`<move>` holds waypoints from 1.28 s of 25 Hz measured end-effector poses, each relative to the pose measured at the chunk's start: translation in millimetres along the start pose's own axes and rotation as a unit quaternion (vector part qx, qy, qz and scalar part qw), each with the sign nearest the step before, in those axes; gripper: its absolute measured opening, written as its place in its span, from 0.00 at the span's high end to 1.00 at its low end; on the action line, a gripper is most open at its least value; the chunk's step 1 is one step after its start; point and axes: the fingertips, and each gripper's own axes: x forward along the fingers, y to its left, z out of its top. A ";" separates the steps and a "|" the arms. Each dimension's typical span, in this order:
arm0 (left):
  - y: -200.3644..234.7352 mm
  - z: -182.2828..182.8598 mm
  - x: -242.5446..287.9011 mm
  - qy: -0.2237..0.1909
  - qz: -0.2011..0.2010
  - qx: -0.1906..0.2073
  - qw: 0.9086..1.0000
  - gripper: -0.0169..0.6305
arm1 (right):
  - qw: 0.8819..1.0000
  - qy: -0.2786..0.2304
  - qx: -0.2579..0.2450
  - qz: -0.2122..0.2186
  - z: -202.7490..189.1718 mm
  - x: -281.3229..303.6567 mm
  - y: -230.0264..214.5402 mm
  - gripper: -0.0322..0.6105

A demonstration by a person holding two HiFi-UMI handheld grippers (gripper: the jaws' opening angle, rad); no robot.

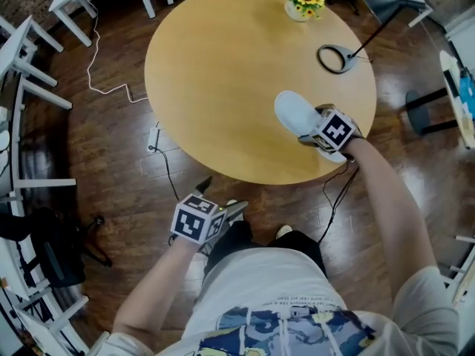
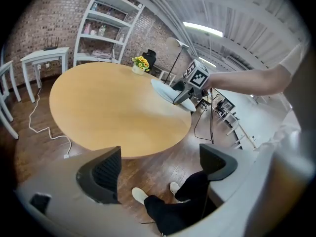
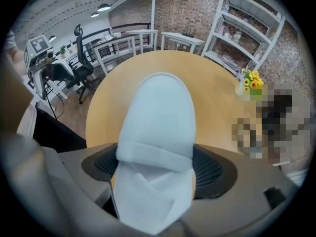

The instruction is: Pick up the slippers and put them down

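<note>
One slipper sits pinched in the steeply down-tilted right gripper.

No word, number or brand is being shown clearly enough to be read. A thin line of small print is being carried across the front of the person's shirt, but its letters are too small to be made out. On the left marker cube and the right marker cube, only black-and-white square patterns are being displayed, without any letters or digits.
</note>
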 end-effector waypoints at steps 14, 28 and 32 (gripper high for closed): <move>-193.1 85.7 120.9 0.041 -0.092 0.157 0.982 0.20 | 0.980 0.002 0.188 -0.067 -285.8 -121.0 -60.5 0.20; -420.6 92.9 351.3 0.149 -0.120 0.191 0.963 0.20 | 0.916 0.015 0.394 -0.078 -659.2 -48.1 -147.2 0.21; -439.1 65.2 418.0 0.192 -0.131 0.216 0.948 0.20 | 0.892 0.022 0.442 -0.087 -728.6 18.4 -153.8 0.21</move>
